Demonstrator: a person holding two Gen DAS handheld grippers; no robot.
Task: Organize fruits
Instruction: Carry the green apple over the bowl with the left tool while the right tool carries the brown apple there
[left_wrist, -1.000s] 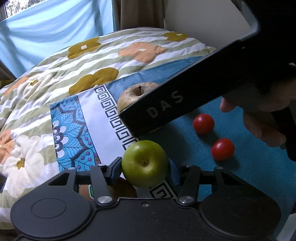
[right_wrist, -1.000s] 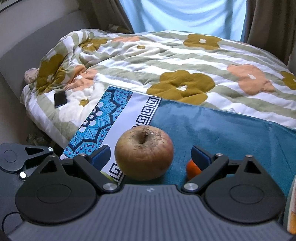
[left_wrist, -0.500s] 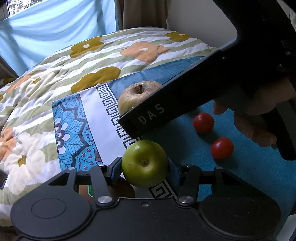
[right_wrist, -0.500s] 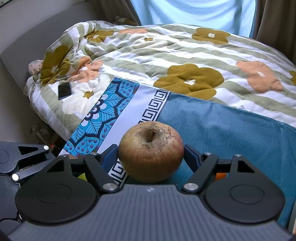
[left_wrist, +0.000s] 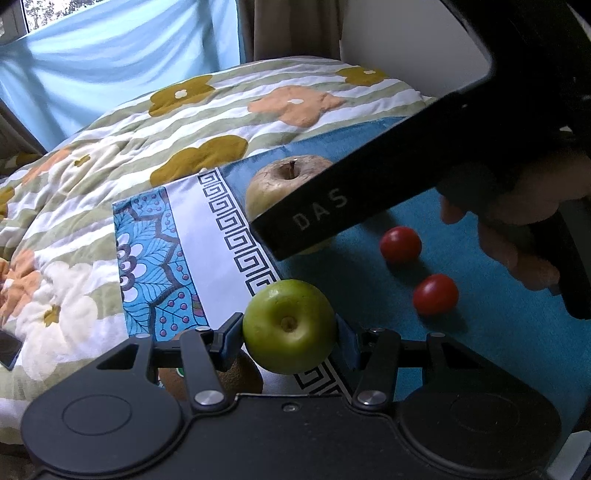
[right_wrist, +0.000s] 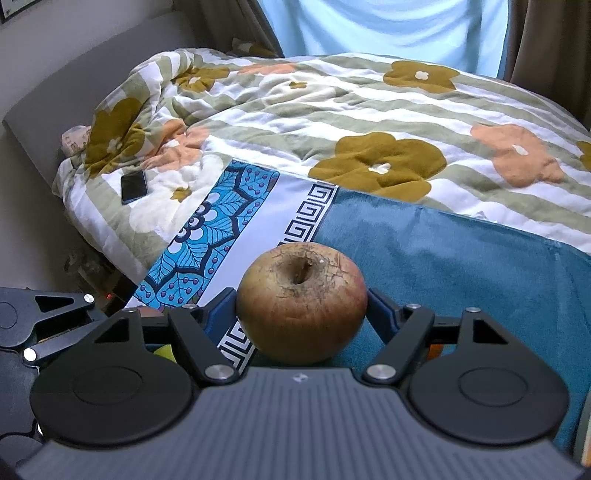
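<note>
The left gripper (left_wrist: 290, 332) is clamped on a smooth, round green apple (left_wrist: 289, 331), its blue pads pressing both sides. Just under its left finger sits a fuzzy brown kiwi (left_wrist: 236, 374). Ahead and to its right, two glossy red tomatoes (left_wrist: 400, 244) (left_wrist: 435, 294) lie apart on the napped teal cloth (left_wrist: 498, 332); a hand (left_wrist: 517, 221) shows beyond them, on the other gripper's black body.

The right gripper (right_wrist: 301, 308) has a wrinkled, dull brown apple (right_wrist: 301, 302) between its blue pads, which touch both flanks; the last of the closing has brought its jaws onto the fruit. The apple rests on the cloth where the teal meets a white key-patterned border (right_wrist: 295, 218). Ahead spreads a puffy quilt (right_wrist: 332, 110) with striped floral print; a flat dark phone (right_wrist: 134, 185) lies on it, far left of this gripper.
</note>
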